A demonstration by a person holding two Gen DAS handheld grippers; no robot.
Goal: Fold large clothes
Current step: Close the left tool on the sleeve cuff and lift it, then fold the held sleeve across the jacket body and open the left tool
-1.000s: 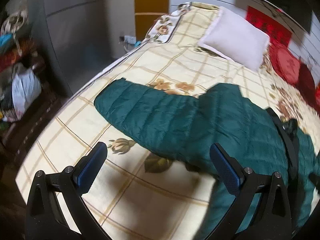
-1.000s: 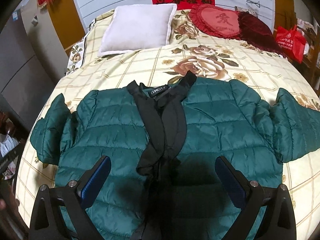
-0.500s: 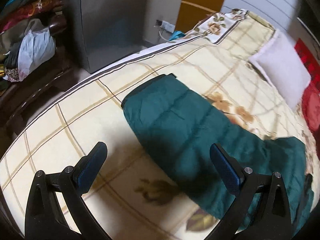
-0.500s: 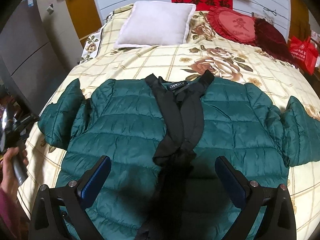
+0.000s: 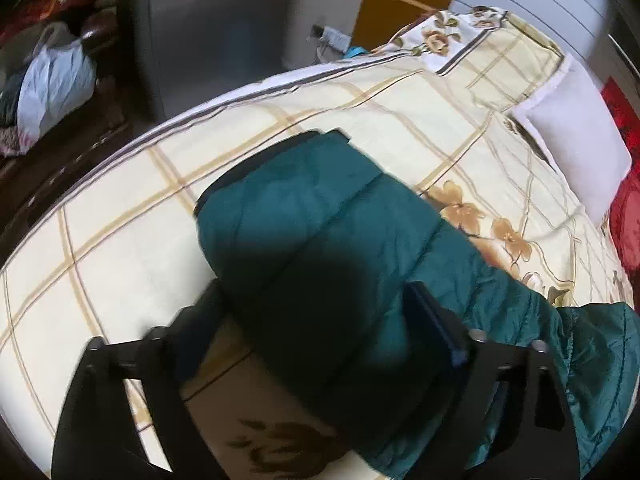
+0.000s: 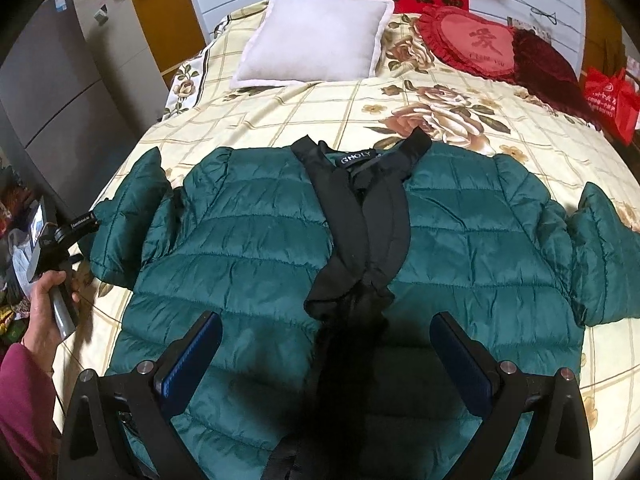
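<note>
A dark green quilted jacket (image 6: 280,248) lies flat on its back across the bed (image 6: 460,80), collar toward twelve o'clock, black front placket (image 6: 360,232) running down its middle, both sleeves spread out to nine and three o'clock. It fills the near half of the mattress.

I am at the first fold, as I judge it: bringing the sleeve at nine o'clock in over the body. In the left wrist view that sleeve (image 5: 320,248) runs from the cuff at eleven o'clock down toward five o'clock, and my left gripper (image 5: 316,316) straddles it. Its jaws have just been closing, and the sleeve sits between them, but shadow and blur keep me from saying whether the pads are pressing the fabric. In the right wrist view I see the person's hand (image 6: 48,304) holding this tool at nine o'clock.

My right gripper (image 6: 324,356) hovers over the jacket's lower front at six o'clock, fingers wide and holding nothing.

Next I would need a firm pinch through the puffy sleeve, then a lift and a carry toward three o'clock across the chest, while the right side steadies the body.

Beyond the jacket, a white pillow (image 6: 316,40) rests at twelve o'clock and a red heart cushion (image 6: 476,40) at one o'clock.
</note>
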